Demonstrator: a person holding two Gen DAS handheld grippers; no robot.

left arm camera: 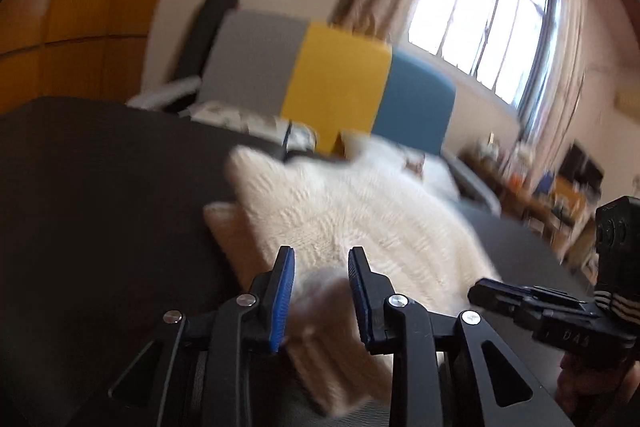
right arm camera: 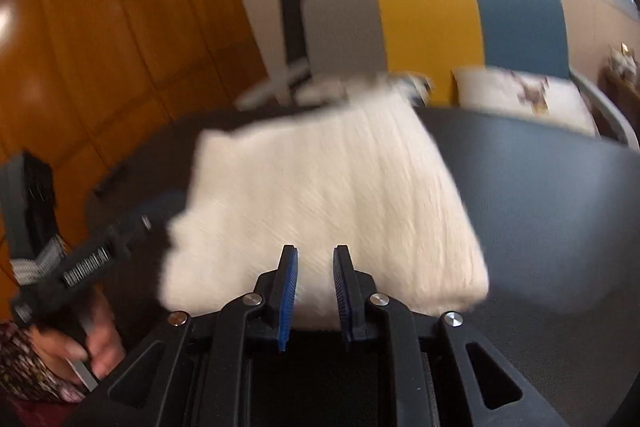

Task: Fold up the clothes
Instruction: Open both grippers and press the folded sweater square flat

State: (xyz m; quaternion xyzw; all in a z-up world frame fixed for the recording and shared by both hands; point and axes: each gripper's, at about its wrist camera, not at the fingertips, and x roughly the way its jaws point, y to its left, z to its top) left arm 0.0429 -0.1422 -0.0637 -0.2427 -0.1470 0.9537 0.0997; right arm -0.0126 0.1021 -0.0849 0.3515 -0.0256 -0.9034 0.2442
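In the left wrist view, the left tongs [left arm camera: 320, 259] stand parted with a clear gap, and a fold of the white sweater [left arm camera: 360, 211] sits between the blue pads [left arm camera: 282, 291]; blur hides whether they pinch it. The sweater spreads ahead of the tongs across the dark table [left arm camera: 100, 187]. The right tongs [left arm camera: 478, 293] show at the right edge.

In the right wrist view, the right tongs [right arm camera: 315, 259] are partly open, with the sweater's [right arm camera: 320, 195] near edge between their pads [right arm camera: 290, 291]; no grip can be told. A hand [right arm camera: 88, 351] holds the left tongs' handle at the left.
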